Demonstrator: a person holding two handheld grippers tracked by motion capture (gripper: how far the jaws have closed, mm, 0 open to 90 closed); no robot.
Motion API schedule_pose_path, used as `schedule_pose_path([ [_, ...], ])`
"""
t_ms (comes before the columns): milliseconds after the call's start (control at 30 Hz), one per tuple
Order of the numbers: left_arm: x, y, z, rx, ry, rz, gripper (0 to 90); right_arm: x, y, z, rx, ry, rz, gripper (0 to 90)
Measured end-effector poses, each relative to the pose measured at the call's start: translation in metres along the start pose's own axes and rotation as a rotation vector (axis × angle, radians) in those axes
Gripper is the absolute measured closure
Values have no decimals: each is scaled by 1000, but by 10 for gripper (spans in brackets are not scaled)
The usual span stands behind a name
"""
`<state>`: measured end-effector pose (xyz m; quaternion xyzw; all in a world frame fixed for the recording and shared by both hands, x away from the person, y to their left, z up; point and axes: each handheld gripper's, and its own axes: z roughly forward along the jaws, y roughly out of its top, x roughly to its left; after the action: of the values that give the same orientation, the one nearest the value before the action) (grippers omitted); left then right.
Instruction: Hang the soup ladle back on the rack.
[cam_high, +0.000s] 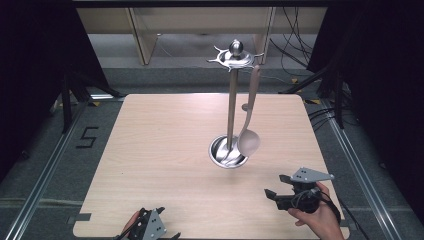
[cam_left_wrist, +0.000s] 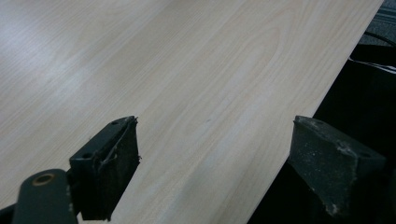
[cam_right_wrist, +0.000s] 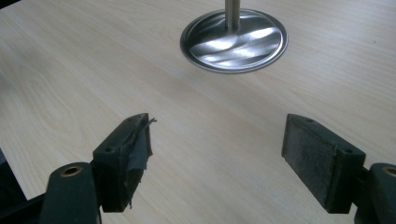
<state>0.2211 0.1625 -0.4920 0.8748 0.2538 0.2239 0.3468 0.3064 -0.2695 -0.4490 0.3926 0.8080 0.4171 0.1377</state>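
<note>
Steel utensil stand upright near bench centre; round dished base holds nothing but the pole. One pale ladle hangs from the top hook ring, long axis vertical, bowl down beside the base. Right claw wide open, empty, facing the base. Left claw wide open, empty, at the bench's near edge.
</note>
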Motion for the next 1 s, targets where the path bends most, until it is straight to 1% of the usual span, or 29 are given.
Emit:
schedule_pose_path([
  [33, 0, 0, 0, 1, 0, -1, 151, 2, -2, 0, 1, 4, 23, 244],
  [67, 0, 0, 0, 1, -1, -2, 152, 3, -4, 0, 5, 18, 32, 243],
  [100, -1, 0, 0, 0, -2, -3, 151, 2, -5, 0, 2, 14, 14, 242],
  [133, -1, 0, 0, 0, -3, -3, 151, 4, -8, -1, 6, 6, 26, 241],
  [200, -1, 0, 1, 1, -7, -5, 152, 1, -11, -1, 15, -1, -8, 239],
  [233, -1, 0, 1, 2, -7, -3, 151, 4, -13, -1, 17, 11, 20, 237],
  [267, -1, 0, 1, 2, -2, -2, 151, 3, -14, -2, 13, 2, 17, 233],
  [300, -1, 0, 0, 1, -1, -2, 152, 3, -16, -2, 15, 5, 19, 229],
  [333, -1, 0, 0, 0, -1, -2, 151, 1, -16, -2, 18, 12, -5, 222],
  [367, -1, 0, 0, 0, -1, -2, 152, 3, -18, -3, 14, 13, 16, 213],
  [400, -1, 0, 0, 0, -2, -2, 151, 2, -19, -2, 7, 15, -6, 204],
  [433, -1, 0, 0, 1, -1, -1, 152, 4, -20, -3, 1, 9, 9, 194],
  [467, -1, 0, 1, 3, -7, -1, 151, 5, -21, -3, 3, 18, 11, 178],
  [500, -1, 0, 1, 2, -3, -3, 152, 4, -22, -3, -3, 19, -15, 173],
  [533, -1, 0, 0, 1, -1, -1, 151, 8, -24, -4, 2, 17, 14, 173],
  [567, -1, 0, 0, 0, -1, -2, 151, 5, -24, -4, -9, 9, -36, 171],
  [667, -1, 0, 1, 3, -3, -3, 151, 10, -28, -5, 2, 15, -6, 170],
  [700, -1, 0, 1, 3, -4, -1, 152, 8, -29, -4, -3, 37, -34, 170],
  [733, -1, 0, 1, 4, -6, -1, 151, 9, -30, -5, 9, 40, -23, 168],
  [767, -1, 0, 1, 4, -6, -1, 152, 9, -31, -5, 0, 21, -29, 168],
  [800, -1, 0, 1, 5, -6, -1, 151, 12, -33, -5, 4, 22, -8, 168],
  [833, -1, 0, 1, 5, -6, -1, 152, 13, -34, -5, 6, 23, -2, 169],
  [867, -1, 0, 1, 4, -5, -1, 151, 10, -36, -4, -2, 16, -46, 169],
  [900, -1, 0, 1, 4, -6, -3, 152, 14, -38, -5, 28, 11, -6, 169],
  [933, -1, 0, 1, 4, -4, -1, 151, 13, -39, -4, 19, 12, -29, 169],
  [967, -1, 0, 0, 3, -2, -2, 151, 15, -41, -3, 26, 18, -22, 169],
  [1000, -1, 0, 1, 4, -3, -1, 151, 14, -42, -3, 26, 14, -43, 169],
])
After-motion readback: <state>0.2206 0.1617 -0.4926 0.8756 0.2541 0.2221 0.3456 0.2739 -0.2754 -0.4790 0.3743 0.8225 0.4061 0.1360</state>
